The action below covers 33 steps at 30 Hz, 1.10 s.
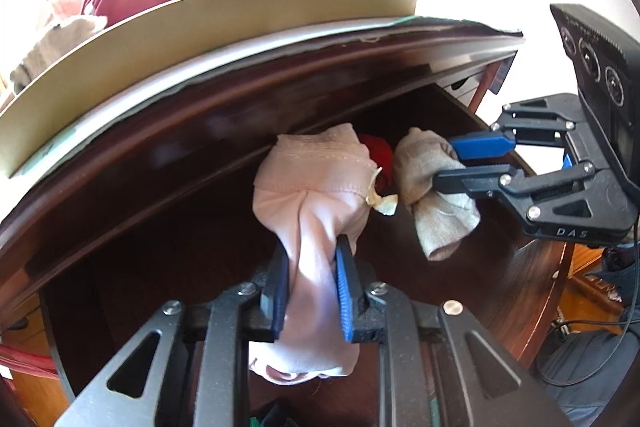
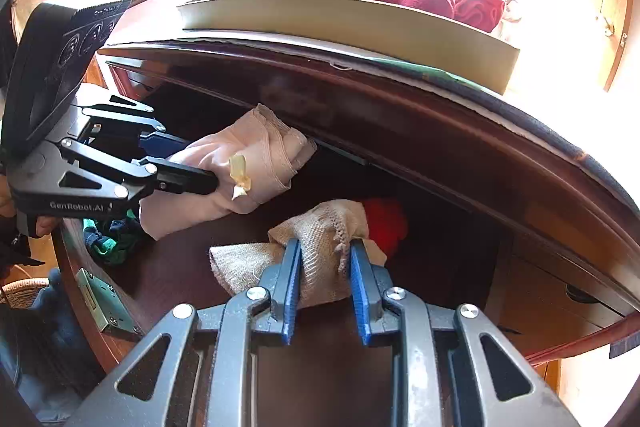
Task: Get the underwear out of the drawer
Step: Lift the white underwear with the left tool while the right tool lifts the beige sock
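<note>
Left gripper (image 1: 312, 283), black linkage arms, silver screws, ribbed blue pads (image 1: 345, 291), right gripper (image 2: 325, 279) alike, "GenRobot.AI" and "DAS" lettering, black trailing cable (image 1: 580, 359)

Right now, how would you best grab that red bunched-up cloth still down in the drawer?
Pinch the rounded top of the red bunched-up cloth, coming from above. It sits low in the dark wooden drawer, tucked under the dresser's front edge behind the beige knit garment, so only its upper hump is exposed.
</note>
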Tool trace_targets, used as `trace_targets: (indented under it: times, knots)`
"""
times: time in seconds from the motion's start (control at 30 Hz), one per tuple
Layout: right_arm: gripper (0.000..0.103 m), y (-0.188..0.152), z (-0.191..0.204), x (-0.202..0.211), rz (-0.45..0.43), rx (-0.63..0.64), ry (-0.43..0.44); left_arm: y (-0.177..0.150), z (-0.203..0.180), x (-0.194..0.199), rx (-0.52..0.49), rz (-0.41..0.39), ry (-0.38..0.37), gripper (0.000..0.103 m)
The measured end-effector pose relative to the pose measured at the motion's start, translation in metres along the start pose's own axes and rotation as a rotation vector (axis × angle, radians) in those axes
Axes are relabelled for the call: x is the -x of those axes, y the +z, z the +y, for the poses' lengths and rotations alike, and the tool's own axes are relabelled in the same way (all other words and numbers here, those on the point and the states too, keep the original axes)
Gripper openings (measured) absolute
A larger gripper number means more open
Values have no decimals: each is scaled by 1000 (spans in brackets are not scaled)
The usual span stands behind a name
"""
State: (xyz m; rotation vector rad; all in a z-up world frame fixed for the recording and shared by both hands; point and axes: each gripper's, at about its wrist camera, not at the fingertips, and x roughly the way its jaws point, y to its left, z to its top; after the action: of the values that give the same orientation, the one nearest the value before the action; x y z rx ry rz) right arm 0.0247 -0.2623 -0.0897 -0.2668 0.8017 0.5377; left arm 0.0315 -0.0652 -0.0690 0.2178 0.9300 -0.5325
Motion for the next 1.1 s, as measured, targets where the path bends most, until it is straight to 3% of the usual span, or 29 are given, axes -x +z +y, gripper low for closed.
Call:
trace_targets:
  times: [0.27,0.83,1.1]
  knots:
    - [26,4,-4,11,-45,0,6,-8,-3,9,15,-48,6,18]
    - [26,-4,21,28,-207,-23,0,-22,-10,34,-10,-200,122,18]
    - [26,-10,22,40,-276,-26,-12,-24,-9,42,7,-259,139,18]
